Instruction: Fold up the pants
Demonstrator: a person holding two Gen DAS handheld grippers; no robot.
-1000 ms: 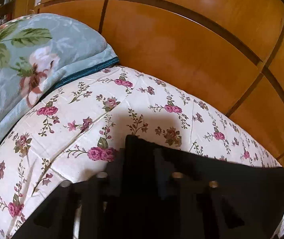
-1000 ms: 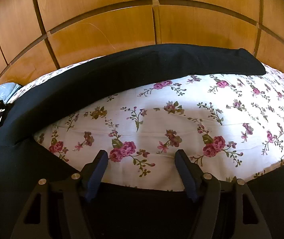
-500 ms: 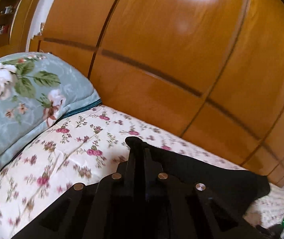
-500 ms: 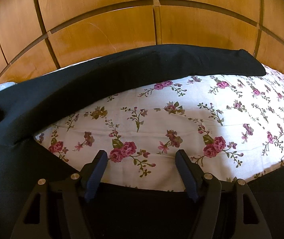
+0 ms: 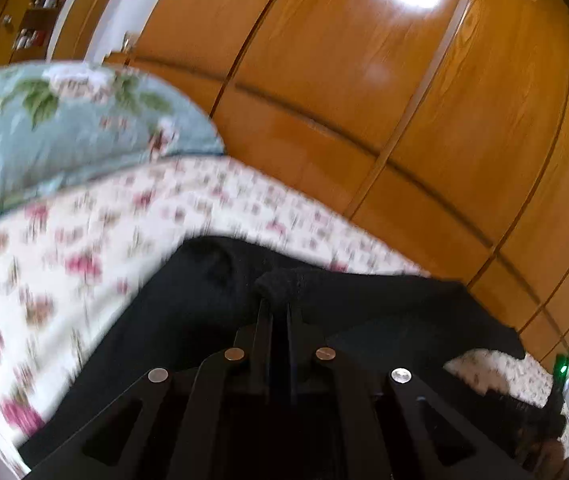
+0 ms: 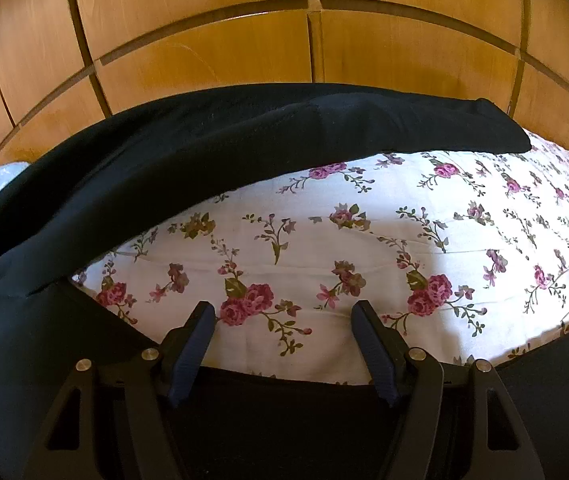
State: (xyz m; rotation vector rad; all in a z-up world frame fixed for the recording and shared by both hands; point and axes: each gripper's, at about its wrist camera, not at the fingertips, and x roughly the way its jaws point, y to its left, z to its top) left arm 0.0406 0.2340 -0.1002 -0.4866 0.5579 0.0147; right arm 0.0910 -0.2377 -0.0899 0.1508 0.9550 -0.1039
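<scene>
The left gripper (image 5: 278,300) pinches, apparently, the black cloth pants (image 6: 212,148) to lift them; the right gripper (image 6: 284,344) gapes empty above the floral-sheeted bed (image 6: 364,240).

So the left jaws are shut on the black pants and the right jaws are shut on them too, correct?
Not quite. The left gripper is shut on the pants, but the right wrist view shows the right gripper with jaws wide apart over the flowered sheet, holding nothing.
</scene>
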